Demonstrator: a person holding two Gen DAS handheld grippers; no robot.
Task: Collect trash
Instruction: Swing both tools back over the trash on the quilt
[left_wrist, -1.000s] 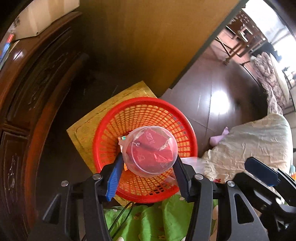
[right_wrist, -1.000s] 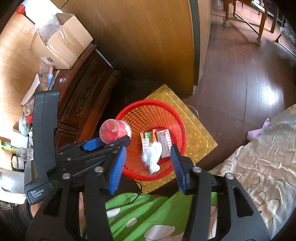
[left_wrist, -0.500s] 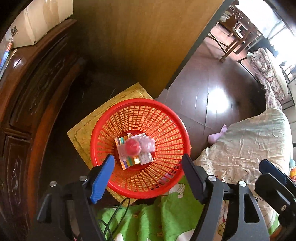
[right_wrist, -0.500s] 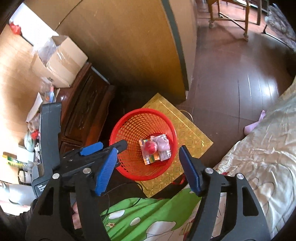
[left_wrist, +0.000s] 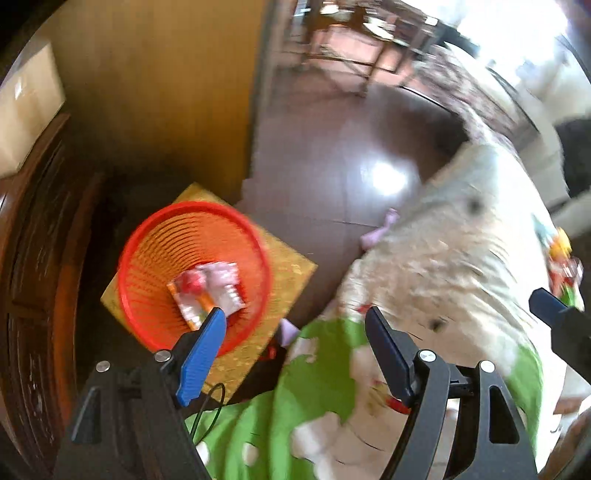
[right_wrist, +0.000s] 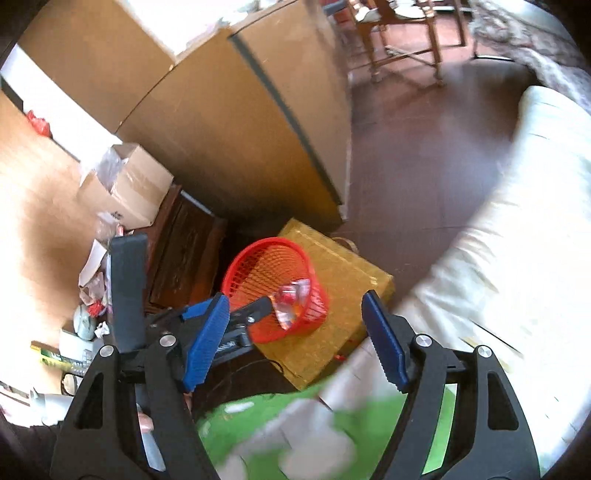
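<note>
- Red basket (left_wrist: 155, 251) is sitting on a gold mat (left_wrist: 291, 273) on the floor, trash (left_wrist: 207, 291) lying inside it.
- I am holding my left hand-held gripper (left_wrist: 295, 332) wide open, empty, above the basket's near rim.
- I am holding my right hand-held gripper (right_wrist: 295, 317) gaping too, gripping nothing, over the green blanket (right_wrist: 258, 435).

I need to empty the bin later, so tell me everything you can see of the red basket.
The red basket is round, of plastic-looking openwork mesh with a solid rim, narrowing toward the base. It stands upright on a gold box on the floor, beside a dark wooden cabinet. Inside lie a few pieces of trash: colourful wrappers and clear plastic. Neither tool touches it.
</note>
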